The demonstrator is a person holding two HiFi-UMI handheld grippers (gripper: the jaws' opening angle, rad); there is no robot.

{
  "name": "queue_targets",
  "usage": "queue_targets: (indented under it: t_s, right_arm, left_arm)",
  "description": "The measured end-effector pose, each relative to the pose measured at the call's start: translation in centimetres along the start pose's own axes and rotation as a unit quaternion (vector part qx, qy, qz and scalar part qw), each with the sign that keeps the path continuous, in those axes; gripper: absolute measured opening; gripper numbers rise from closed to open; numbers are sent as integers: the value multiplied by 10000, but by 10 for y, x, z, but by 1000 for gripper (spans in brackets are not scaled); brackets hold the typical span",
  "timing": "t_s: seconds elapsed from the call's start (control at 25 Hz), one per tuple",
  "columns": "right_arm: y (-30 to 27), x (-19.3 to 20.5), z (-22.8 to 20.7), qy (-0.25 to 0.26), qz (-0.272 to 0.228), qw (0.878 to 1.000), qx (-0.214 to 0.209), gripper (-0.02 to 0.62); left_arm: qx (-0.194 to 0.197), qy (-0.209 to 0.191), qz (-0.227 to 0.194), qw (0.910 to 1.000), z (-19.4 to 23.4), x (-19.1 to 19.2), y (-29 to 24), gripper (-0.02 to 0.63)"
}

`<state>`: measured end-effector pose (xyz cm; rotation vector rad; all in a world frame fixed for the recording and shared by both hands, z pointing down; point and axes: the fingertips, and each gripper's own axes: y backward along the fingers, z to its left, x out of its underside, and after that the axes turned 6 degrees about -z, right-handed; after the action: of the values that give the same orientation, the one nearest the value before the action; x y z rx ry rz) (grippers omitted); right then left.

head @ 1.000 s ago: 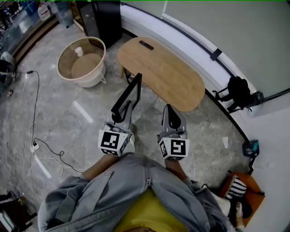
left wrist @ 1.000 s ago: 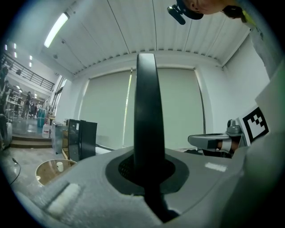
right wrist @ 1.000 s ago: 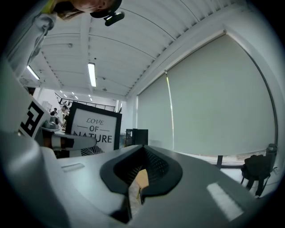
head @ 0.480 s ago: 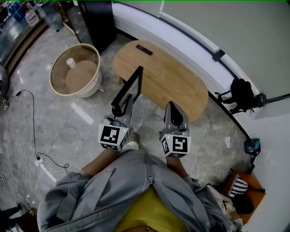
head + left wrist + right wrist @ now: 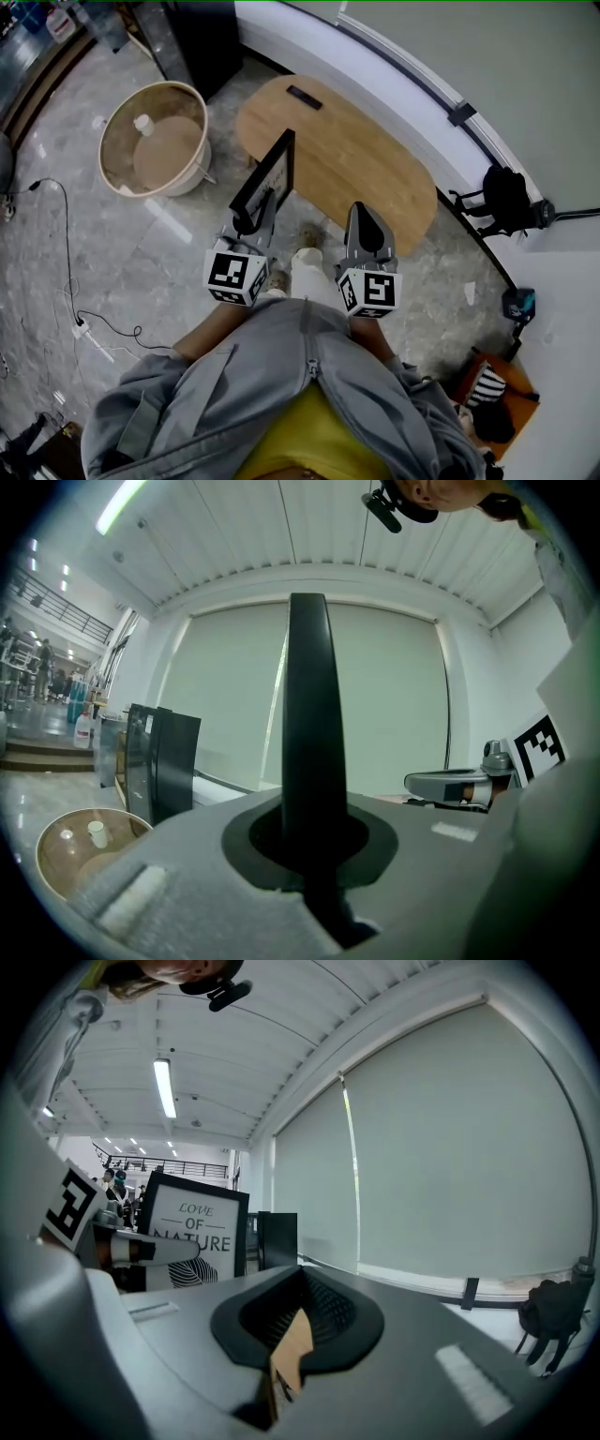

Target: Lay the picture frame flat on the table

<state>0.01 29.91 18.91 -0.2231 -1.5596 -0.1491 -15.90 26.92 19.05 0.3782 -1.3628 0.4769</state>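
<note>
Pinching the black rectangular picture frame (image 5: 267,178) by its lower edge, your left gripper (image 5: 249,225) has its jaws clamped right on it. The frame's up in the air, standing on edge, print side facing 3 o'clock. The light oval wooden table (image 5: 366,159) is at 12 o'clock from you. Your right gripper (image 5: 364,216), at 3 o'clock of the left one, is pressed together with nothing in it.

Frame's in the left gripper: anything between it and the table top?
Nothing visible does. The picture frame, upright in the left gripper, hangs by the table's near edge. The only item on the wooden top is a small dark object at its far end, away from the frame.
</note>
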Motion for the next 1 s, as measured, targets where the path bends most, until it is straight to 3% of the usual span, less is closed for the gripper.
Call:
queue_targets:
  t_s: [0.4, 0.68, 1.0]
  right_arm:
    - [-107, -2, -34, 105, -195, 9992, -320, 0]
    - [-220, -8, -87, 206, -145, 9984, -497, 0]
    - [-317, 6, -161, 108, 21, 9983, -570, 0]
  left_arm:
    - [114, 60, -122, 9998, 32, -1, -85, 9]
    - [99, 12, -130, 9999, 65, -14, -201, 9]
    - [78, 95, 55, 9999, 84, -1, -321, 9]
